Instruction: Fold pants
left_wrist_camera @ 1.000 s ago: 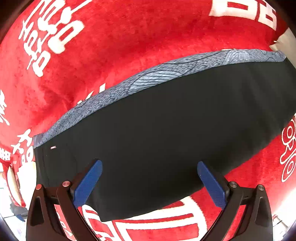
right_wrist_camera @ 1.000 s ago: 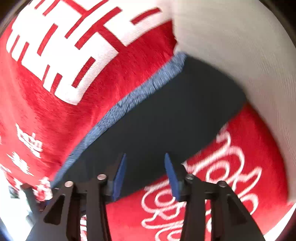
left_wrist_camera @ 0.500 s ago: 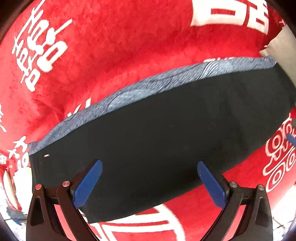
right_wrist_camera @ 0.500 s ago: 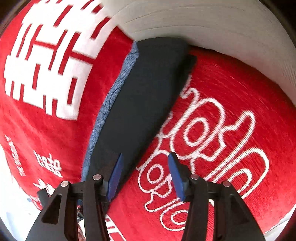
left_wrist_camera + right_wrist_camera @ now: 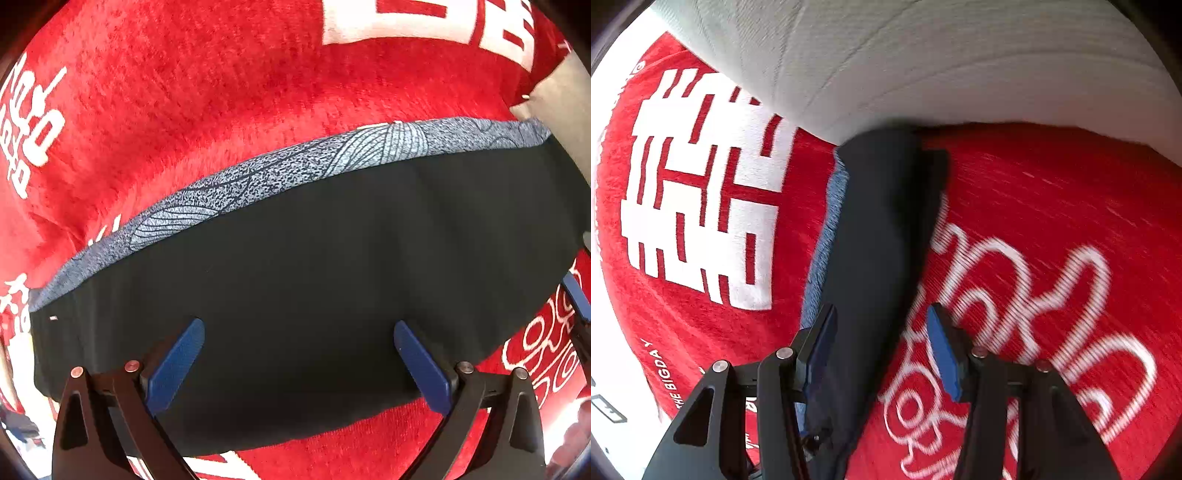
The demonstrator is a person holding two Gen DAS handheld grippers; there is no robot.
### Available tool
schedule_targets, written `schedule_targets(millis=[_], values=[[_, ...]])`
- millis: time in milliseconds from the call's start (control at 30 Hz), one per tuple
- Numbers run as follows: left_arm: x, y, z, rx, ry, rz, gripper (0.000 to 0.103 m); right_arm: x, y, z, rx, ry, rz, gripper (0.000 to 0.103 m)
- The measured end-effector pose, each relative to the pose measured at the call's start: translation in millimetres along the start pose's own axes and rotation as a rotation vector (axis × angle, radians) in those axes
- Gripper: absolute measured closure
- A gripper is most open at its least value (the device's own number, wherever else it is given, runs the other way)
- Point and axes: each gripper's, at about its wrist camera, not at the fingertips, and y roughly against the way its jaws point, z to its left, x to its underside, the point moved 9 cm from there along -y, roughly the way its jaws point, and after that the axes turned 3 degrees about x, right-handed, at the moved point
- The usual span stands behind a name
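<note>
The left wrist view looks down on the pants (image 5: 314, 295) laid out as a long dark band across a red blanket (image 5: 221, 110) with white lettering. A blue-grey patterned strip (image 5: 295, 170) runs along the far edge of the pants, and a pale cushion (image 5: 554, 96) shows at the upper right. The left claw (image 5: 299, 365) hangs released above the dark cloth, its blue pads wide apart and gripping nothing. At the right border a sliver of the right claw (image 5: 576, 299) appears by the end of the pants.

The right wrist view sees the same pants (image 5: 879, 240) end-on as a narrow strip running away to a ribbed white cushion (image 5: 923, 66), the blue-grey edge (image 5: 827, 229) on its left. The right claw (image 5: 882, 343) is released, straddling the near end of the pants; whether either pad touches the cloth I cannot tell.

Compared with a second ago, the right view has swung from seeing the pants slantwise to looking down their length, and its pads stand wider apart. The left view has barely shifted.
</note>
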Motion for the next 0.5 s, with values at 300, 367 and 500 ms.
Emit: schedule_targets(millis=[300, 367, 500], values=[[-7, 25, -21, 0.047, -0.008, -0.047, 0.015, -9, -28, 22, 0.024, 0.091, -0.016, 0.059], [-12, 36, -35, 0.085, -0.022, -0.060, 0.039, -11, -28, 20, 0.082, 0.112, 0.009, 0.087], [-24, 48, -63, 0.228, 0.002, -0.097, 0.059, -11, -16, 45, 0.082, 0.236, 0.006, 0.090]])
